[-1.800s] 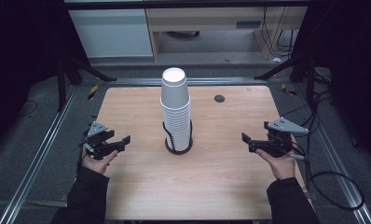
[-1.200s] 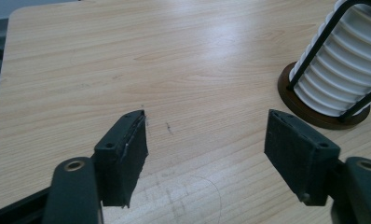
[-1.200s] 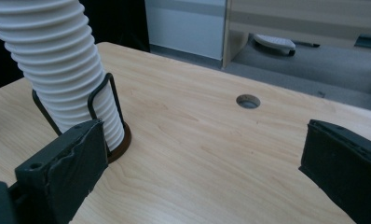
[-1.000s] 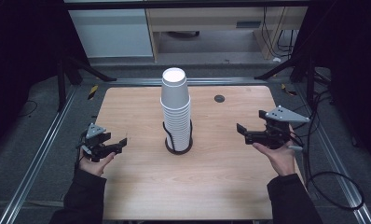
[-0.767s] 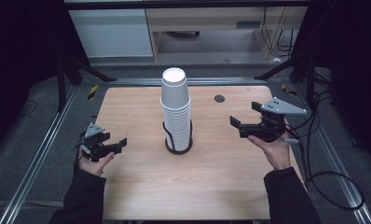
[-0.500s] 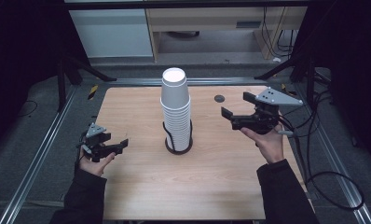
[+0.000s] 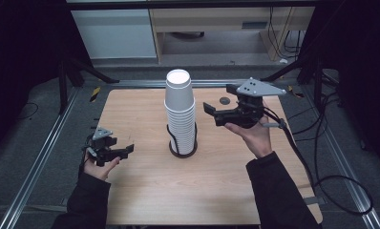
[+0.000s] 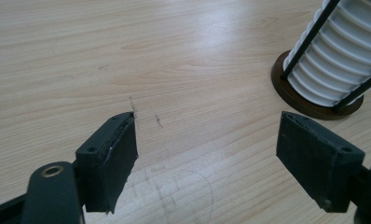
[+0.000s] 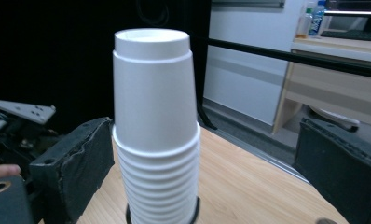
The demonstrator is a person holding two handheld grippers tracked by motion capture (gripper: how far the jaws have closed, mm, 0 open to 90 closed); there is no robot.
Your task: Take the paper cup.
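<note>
Just left of the wide-open right gripper [image 7: 208, 109], seemingly untouched, stands the cup stack [image 7: 180, 112]

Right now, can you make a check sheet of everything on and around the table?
Surface: wooden table, faint scuffs.
Job's things: stack of white cups, upside down, in a black wire holder.
Clutter: small dark disc near the far edge.
Grippers: left tool open, low over the table; right tool open, raised beside the stack, not touching.
Cables: black cable trailing from the right tool.
Surroundings: metal rails, cabinets behind.
</note>
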